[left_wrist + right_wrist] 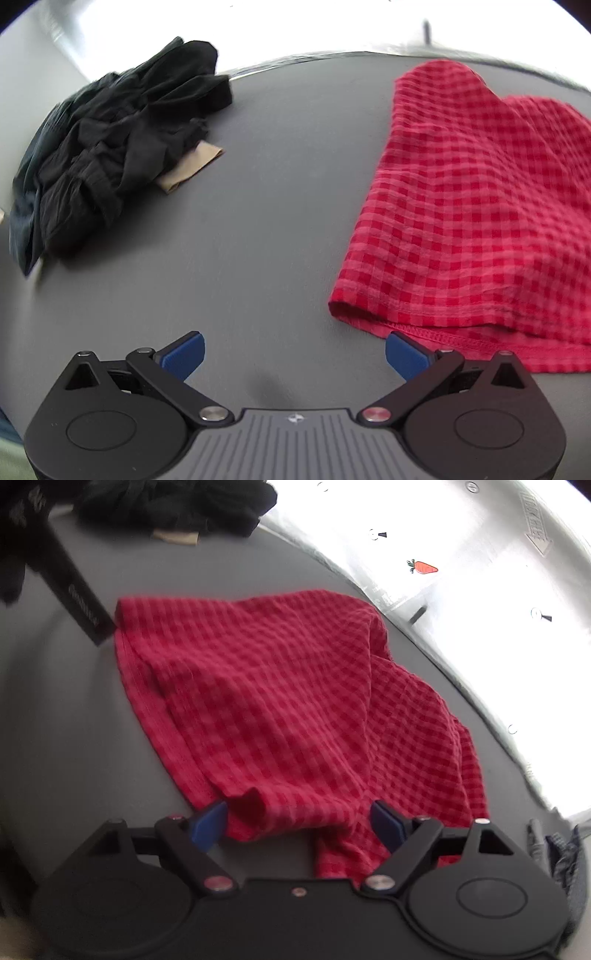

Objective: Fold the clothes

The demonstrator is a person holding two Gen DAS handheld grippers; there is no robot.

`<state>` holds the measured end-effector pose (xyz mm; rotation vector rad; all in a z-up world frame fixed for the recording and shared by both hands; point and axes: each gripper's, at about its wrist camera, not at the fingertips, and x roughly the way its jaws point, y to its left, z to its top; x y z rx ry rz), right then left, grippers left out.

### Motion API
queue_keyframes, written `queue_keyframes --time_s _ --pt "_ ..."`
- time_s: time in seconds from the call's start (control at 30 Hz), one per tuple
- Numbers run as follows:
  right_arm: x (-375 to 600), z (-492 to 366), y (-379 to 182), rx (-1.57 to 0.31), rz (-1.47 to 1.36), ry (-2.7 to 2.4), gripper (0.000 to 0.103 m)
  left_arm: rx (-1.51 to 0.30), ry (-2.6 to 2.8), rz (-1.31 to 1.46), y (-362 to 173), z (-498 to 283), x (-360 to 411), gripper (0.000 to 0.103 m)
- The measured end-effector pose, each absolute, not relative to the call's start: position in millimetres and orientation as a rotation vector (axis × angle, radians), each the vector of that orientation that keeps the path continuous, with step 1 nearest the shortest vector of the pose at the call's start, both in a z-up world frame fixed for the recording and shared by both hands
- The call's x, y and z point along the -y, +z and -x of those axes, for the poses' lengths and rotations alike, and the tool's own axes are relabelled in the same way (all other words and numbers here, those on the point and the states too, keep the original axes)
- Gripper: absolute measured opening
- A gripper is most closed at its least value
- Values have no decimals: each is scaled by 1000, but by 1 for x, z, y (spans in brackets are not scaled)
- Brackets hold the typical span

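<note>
A: Where's the red checked garment?
B: Flat on the grey table, partly folded — to the right of the left gripper, whose blue fingers are spread over bare tabletop.
A: And the right gripper?
B: Spread too, straddling the garment's near hem. A black clothes pile sits far left, over a tan piece

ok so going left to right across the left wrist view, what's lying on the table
black clothes pile → tan folded piece poking out from under it → bare grey table → red checked garment
</note>
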<state>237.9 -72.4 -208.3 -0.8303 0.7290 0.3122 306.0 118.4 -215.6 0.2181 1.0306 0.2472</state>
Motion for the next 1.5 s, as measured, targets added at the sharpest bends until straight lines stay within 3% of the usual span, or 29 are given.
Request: queue_keyframes --time_s 0.23,0.47,0.67,0.73,0.8,0.83,0.9,0.93,0.97,1.0,1.07,1.23,1.37,1.4,1.47,1.5 --pt "72 -242 -199 -653 842 182 85 -934 146 -421 -225 -304 -106 103" --pt "79 -244 -197 -691 800 117 85 -787 111 -686 -233 -301 -97 102" --pt "80 -243 -199 -702 782 107 85 -738 74 -722 -228 -302 -100 81" --pt "80 -243 -199 -696 780 102 85 -751 46 -719 -227 -301 -101 67" --pt "80 -242 -198 -685 776 97 84 -771 26 -702 -228 -299 -104 59" --pt "81 -241 -197 -678 770 100 80 -781 15 -691 -229 -299 -105 57" --pt "82 -240 -193 -668 744 122 60 -780 -7 -697 -232 -296 -101 49" --pt "83 -239 -191 -666 723 145 35 -771 -26 -716 -234 -293 -96 29" --pt "84 -239 -188 -664 702 167 14 -766 -39 -729 -236 -291 -93 17" --pt "84 -237 -185 -660 677 189 7 -765 -41 -728 -235 -290 -90 2" --pt "86 -230 -176 -650 617 230 1 -756 -31 -705 -228 -288 -90 1" --pt "101 -216 -161 -704 526 352 1 -727 16 -557 -174 -264 -113 1" --pt "100 -214 -180 -837 511 471 6 -850 26 -505 -185 -251 -122 7" --pt "99 -214 -185 -865 508 483 10 -898 22 -490 -192 -250 -124 7" --pt "103 -213 -183 -893 481 504 41 -974 14 -450 -198 -244 -125 14" --pt "108 -213 -178 -878 464 496 47 -984 12 -423 -196 -241 -126 23"
